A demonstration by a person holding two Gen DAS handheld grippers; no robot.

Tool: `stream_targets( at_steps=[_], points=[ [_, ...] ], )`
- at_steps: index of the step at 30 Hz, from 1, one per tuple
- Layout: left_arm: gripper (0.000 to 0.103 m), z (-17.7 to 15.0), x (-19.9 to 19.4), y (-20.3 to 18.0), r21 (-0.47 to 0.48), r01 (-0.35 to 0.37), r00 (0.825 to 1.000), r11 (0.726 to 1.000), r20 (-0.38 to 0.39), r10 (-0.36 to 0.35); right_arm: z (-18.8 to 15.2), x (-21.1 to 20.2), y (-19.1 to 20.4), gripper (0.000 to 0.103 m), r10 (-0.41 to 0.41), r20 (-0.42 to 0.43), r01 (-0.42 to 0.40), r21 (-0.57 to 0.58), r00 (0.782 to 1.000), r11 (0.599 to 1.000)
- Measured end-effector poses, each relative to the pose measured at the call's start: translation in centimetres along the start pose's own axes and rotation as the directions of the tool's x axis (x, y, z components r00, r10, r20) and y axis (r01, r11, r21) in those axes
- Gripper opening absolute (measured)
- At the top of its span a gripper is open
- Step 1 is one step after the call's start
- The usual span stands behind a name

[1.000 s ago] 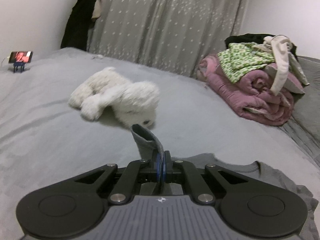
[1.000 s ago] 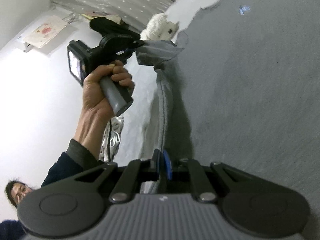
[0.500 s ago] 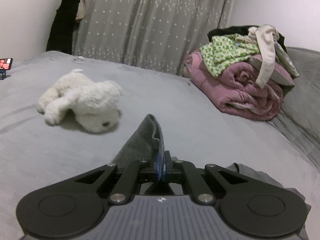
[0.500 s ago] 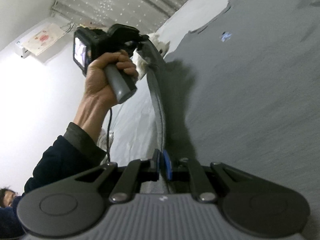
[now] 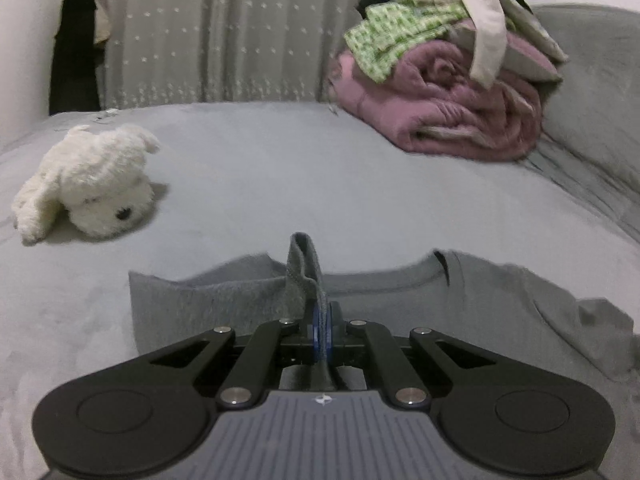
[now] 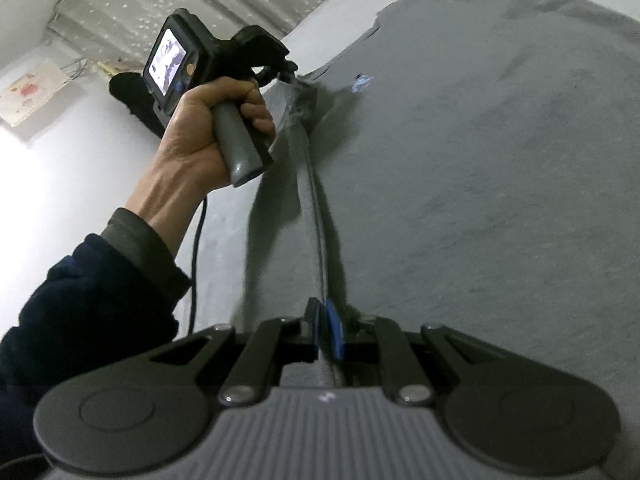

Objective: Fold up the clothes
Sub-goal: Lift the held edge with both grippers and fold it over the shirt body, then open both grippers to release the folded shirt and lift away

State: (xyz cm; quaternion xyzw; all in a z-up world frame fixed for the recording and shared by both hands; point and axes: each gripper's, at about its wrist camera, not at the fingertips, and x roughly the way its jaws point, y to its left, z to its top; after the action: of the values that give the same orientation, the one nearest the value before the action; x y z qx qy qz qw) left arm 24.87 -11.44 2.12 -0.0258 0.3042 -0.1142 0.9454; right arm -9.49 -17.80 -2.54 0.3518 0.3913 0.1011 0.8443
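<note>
Both grippers, left gripper (image 5: 320, 322) and right gripper (image 6: 325, 330), pinch the soft grey T-shirt (image 6: 480, 160); a hard tug could slip its edge free.

A big bed with a soft grey cover (image 5: 280, 184) fills the room ahead of the tongs. At the far end hangs a grey curtain (image 5: 208, 40) with little white dots. To the left of it is a white wall (image 5: 24, 60), and something black (image 5: 74, 52) hangs there. A white fluffy toy dog (image 5: 88, 184) lies ahead to the left. Ahead to the right sits a rolled pink blanket (image 5: 452, 108) with a pile of cloth (image 5: 420, 20) on top. The light is dim and grey.
</note>
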Motion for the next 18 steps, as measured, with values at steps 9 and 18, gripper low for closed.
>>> stream_targets(
  at_steps=[9, 18],
  points=[
    [0.029, 1.3, -6.6, 5.0, -0.078, 0.037, 0.999, 0.996, 0.007, -0.036, 0.1, -0.4, -0.3, 0.011, 0.016, -0.028, -0.015, 0.012, 0.999, 1.000],
    [0.029, -5.9, -15.2, 9.2, -0.116, -0.069, 0.992, 0.991, -0.115, 0.055, -0.1, -1.1, 0.1, 0.022, -0.007, -0.063, 0.005, -0.038, 0.998, 0.999]
  ],
)
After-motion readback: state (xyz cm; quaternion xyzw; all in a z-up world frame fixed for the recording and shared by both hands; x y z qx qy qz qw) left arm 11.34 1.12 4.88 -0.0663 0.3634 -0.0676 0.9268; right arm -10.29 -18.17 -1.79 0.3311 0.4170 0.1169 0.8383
